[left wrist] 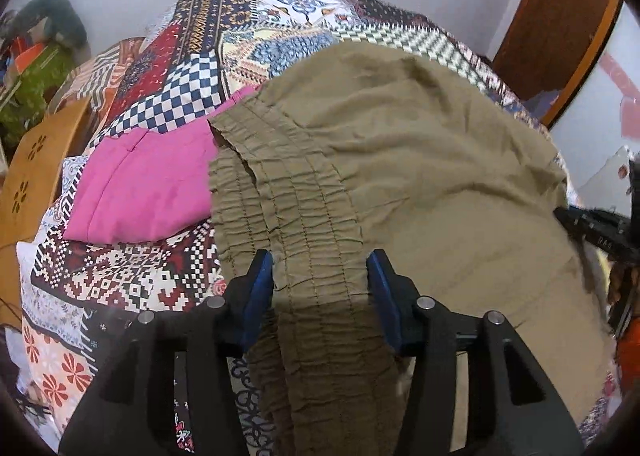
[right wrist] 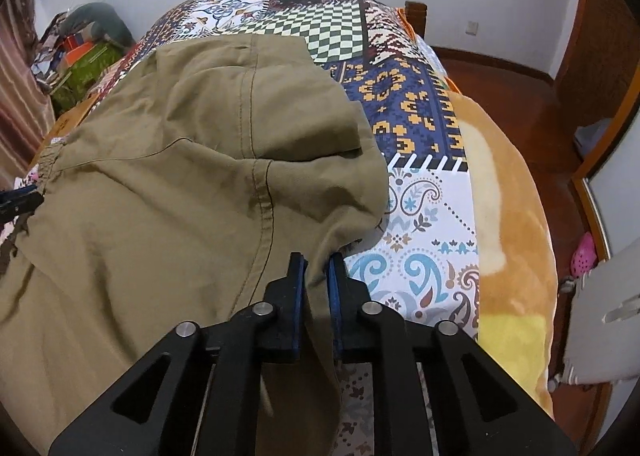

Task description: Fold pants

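A: Start big. Bed [right wrist: 404, 104], patchwork-print cover, checks and paisley. An orange-yellow plush blanket [right wrist: 508, 216] runs along its right edge.

B: Noted. The khaki pants [right wrist: 168, 184] lie over most of the bed's near half, rumpled, one layer doubled back on another in the right wrist view. The fold edge sits toward the right edge of the bed.

A: The elastic waistband [left wrist: 288, 192], shirred in rows, is at the left end of the pants. A folded pink garment [left wrist: 148, 184] lies just beside it on the cover, touching or slightly under the band; cannot tell which.

B: Off the bed's left edge there is a wooden chair back with flower cut-outs [left wrist: 32, 172].

A: Grippers. The left gripper [left wrist: 320, 272] has its blue pads [left wrist: 262, 280] set apart, one on each side of the waistband, which bunches between them. Both pads touch the cloth.

B: A grip, then. The right gripper [right wrist: 318, 272] has its fingers nearly together, pinching a thin pleat of khaki at the pants' right edge. The cloth hangs down between the blue pads toward the camera.

A: The left gripper's tip [right wrist: 20, 200] shows at the far left in the right wrist view, at the waistband.
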{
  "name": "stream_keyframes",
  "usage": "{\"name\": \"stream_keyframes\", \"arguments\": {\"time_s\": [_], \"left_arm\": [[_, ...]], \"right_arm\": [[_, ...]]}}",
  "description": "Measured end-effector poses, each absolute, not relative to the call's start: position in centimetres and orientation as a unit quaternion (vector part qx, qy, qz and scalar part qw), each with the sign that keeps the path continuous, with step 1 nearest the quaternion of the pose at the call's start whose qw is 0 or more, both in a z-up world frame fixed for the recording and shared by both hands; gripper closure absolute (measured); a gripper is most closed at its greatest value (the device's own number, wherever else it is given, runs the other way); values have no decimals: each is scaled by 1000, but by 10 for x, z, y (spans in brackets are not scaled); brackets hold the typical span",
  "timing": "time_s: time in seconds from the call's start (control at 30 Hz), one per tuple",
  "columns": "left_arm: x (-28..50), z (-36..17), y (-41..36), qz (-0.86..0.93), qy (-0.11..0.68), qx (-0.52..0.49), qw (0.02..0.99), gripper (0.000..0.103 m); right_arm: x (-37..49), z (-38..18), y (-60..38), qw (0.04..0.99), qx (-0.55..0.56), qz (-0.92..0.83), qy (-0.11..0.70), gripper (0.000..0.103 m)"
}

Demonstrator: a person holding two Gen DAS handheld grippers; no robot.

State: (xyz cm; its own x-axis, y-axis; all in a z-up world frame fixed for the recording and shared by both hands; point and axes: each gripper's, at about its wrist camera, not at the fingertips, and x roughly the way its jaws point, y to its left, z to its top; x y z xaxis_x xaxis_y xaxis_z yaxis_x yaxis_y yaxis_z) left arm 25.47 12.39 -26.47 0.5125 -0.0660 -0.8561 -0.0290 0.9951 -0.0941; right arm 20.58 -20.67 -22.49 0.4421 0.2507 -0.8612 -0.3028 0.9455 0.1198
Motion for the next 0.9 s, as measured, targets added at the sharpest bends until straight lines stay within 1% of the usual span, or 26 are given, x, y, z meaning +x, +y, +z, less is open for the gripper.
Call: {"name": "stream_keyframes", "arguments": {"time_s": [0.07,0.13,0.2,0.23,0.43,0.67,0.77,0.8,0.83,0.87,0.9], "left_arm": [[255,-257,128,-1,488,-50,872,53],[258,-249,134,3,480,-57,876,49],[263,-244,137,11,474,-60,879,42],[267,-242,139,16,471,-60,880,41],[296,-251,148,12,489,-93,867,40],[322,-274,148,10,508,-102,855,40],[325,-276,144,12,504,-90,859,41],[326,-275,141,14,501,-79,862,42],[326,-275,140,16,498,-70,864,43],[326,-274,137,21,494,-56,867,46],[326,-274,134,25,491,-42,870,48]], "right_arm": [[205,-219,-207,853,-34,158,496,85],[205,-210,-209,860,-30,159,484,73],[208,-201,-211,868,-22,161,469,65],[210,-196,-211,872,-17,162,461,62],[241,-182,-205,885,11,167,435,58],[279,-208,-190,868,1,182,461,57],[287,-223,-191,855,16,198,480,57],[288,-226,-193,852,21,203,481,63],[289,-227,-194,853,20,204,479,72],[288,-227,-194,855,14,204,477,78],[287,-227,-193,855,9,207,475,90]]}}
